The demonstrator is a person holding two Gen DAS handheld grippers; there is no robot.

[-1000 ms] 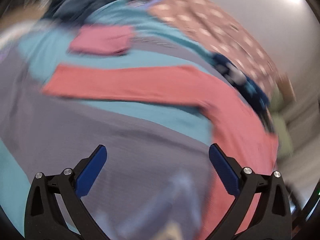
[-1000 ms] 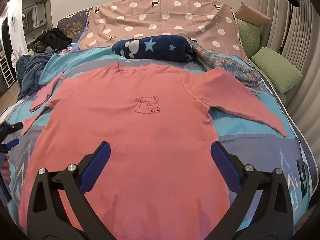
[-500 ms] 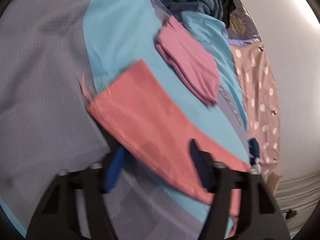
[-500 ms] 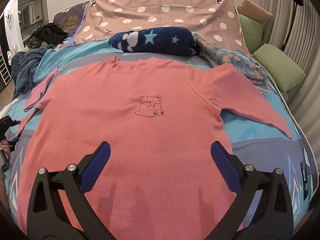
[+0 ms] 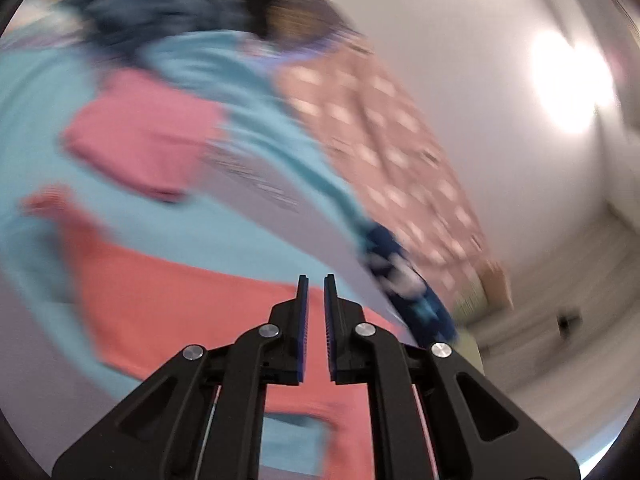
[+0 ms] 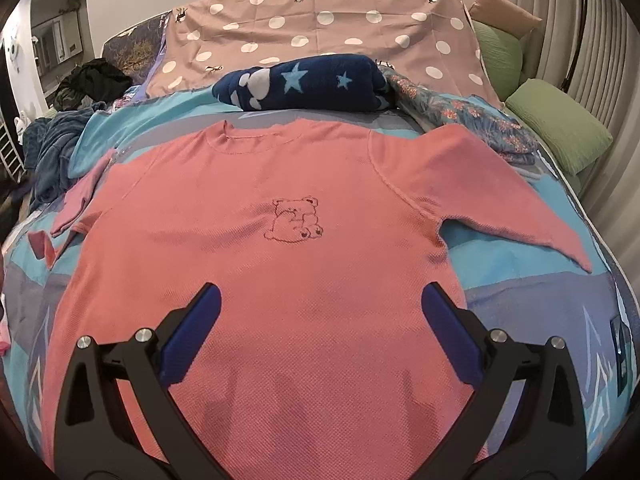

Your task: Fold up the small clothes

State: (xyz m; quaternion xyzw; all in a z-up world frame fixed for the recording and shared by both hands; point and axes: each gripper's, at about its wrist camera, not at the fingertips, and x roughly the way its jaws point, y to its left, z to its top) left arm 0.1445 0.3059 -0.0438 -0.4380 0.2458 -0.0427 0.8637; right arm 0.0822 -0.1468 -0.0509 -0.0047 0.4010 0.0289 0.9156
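The coral long-sleeved top (image 6: 304,280) lies face up and spread flat on the bed (image 6: 532,308), ready for folding. The left gripper (image 5: 314,328) is closing its jaws, nothing visibly between them; the right gripper (image 6: 320,328) hovers released above the hem

Left gripper (image 5: 314,280): black plastic frame showing as two broad angled arms, each with a cut-out slot near its base. Four round silver screw heads are catching the light along the linkage. Fingers (image 5: 303,320) are carrying flat blue pads with a finely ribbed inner face. Thin pale and reddish strips are running down the inner edges of the arms.

Right gripper (image 6: 320,298): same black frame, slotted arms, two silver screws showing on each side. Its fingers (image 6: 192,336) are wearing long, rounded blue pads, smooth on the outer face.
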